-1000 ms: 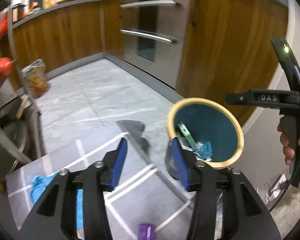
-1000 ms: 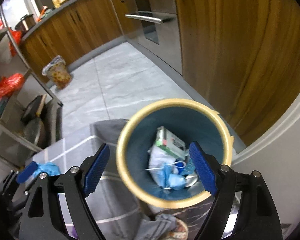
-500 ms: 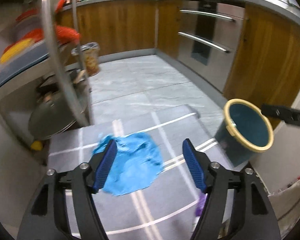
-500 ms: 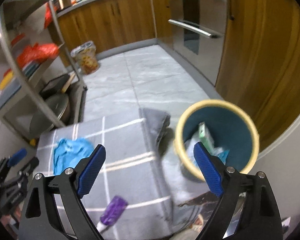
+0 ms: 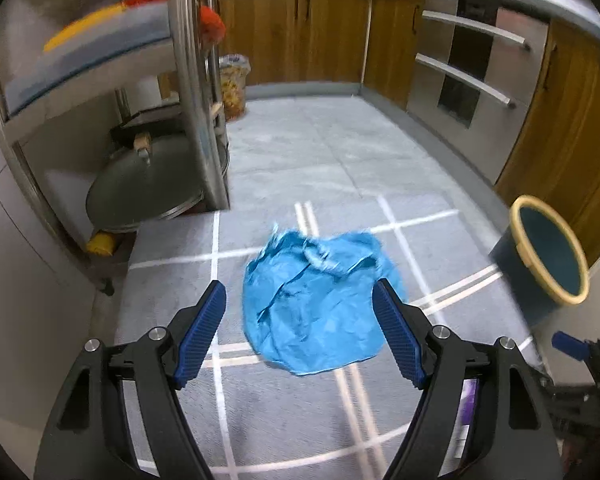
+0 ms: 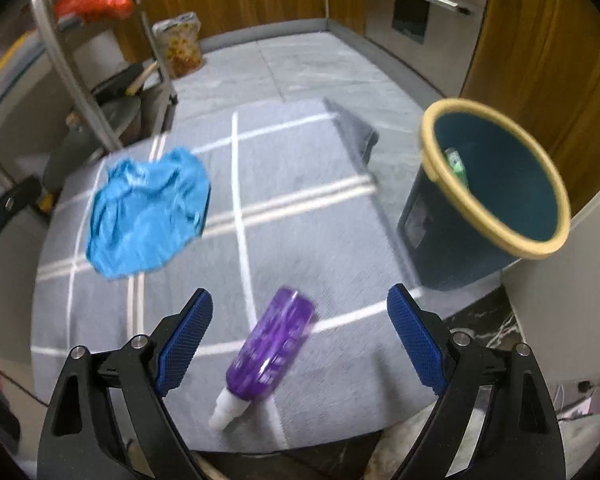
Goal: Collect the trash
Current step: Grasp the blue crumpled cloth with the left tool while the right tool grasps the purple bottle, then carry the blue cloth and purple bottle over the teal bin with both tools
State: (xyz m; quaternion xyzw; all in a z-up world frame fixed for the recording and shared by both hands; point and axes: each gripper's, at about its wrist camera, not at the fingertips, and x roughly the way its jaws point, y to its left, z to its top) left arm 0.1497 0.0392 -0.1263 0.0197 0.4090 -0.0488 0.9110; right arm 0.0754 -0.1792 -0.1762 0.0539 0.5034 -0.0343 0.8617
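Observation:
A crumpled blue wrapper (image 5: pixel 320 300) lies on the grey checked mat (image 5: pixel 284 420); it also shows in the right wrist view (image 6: pixel 148 216). My left gripper (image 5: pixel 300 340) is open and empty, hovering just short of the wrapper. A purple bottle (image 6: pixel 272 348) with a white cap lies on the mat (image 6: pixel 300 220). My right gripper (image 6: pixel 300 344) is open and empty, its fingers either side of the bottle, above it. The dark blue bin with a yellow rim (image 6: pixel 496 184) stands right of the mat with trash inside; it shows in the left wrist view (image 5: pixel 548 256) too.
A metal shelf rack (image 5: pixel 188 80) with pans stands to the left. Wooden cabinets (image 5: pixel 300 32) and oven drawers (image 5: pixel 472 64) line the back and right. A patterned bag (image 5: pixel 234 84) sits on the floor at the back. A white wall corner (image 6: pixel 560 300) is beside the bin.
Both grippers have swung left, away from the bin, and come down toward the mat. The blue wrapper now sits in front of the left gripper, the purple bottle in front of the right.

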